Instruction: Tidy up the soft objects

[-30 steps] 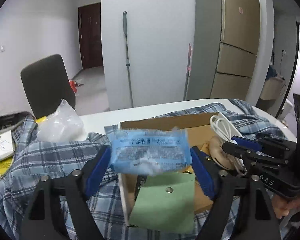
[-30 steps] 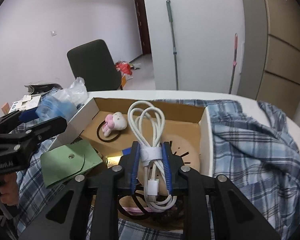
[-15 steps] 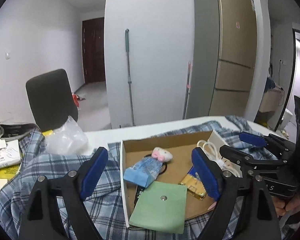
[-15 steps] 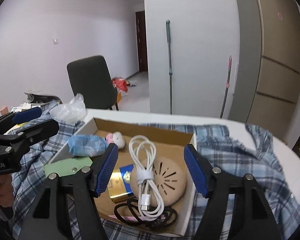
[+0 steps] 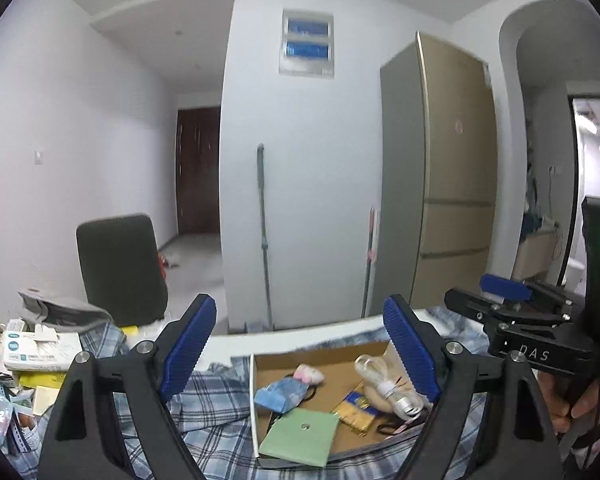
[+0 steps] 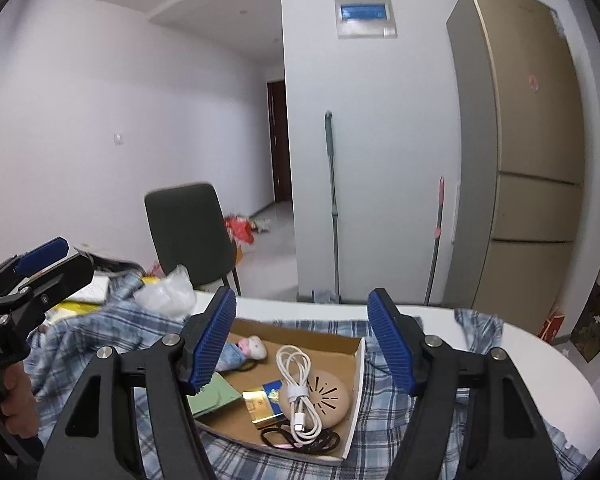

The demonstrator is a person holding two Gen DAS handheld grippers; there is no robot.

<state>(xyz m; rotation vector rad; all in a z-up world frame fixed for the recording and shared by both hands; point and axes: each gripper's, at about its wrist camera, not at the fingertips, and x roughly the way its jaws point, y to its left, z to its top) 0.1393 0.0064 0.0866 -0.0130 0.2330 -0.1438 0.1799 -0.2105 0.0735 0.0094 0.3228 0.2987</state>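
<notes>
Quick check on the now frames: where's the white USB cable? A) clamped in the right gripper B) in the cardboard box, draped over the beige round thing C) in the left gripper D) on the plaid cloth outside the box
B: the white cable lies coiled in the cardboard box across the beige round device, and the right gripper and left gripper are both open and hold nothing.

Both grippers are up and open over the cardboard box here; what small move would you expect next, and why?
Probably the left gripper swings left and down toward the crumpled clear plastic bag on the plaid shirt. Both grippers are empty, the right gripper included; the blue packet and white cable lie in the cardboard box, while that soft bag remains outside.
</notes>
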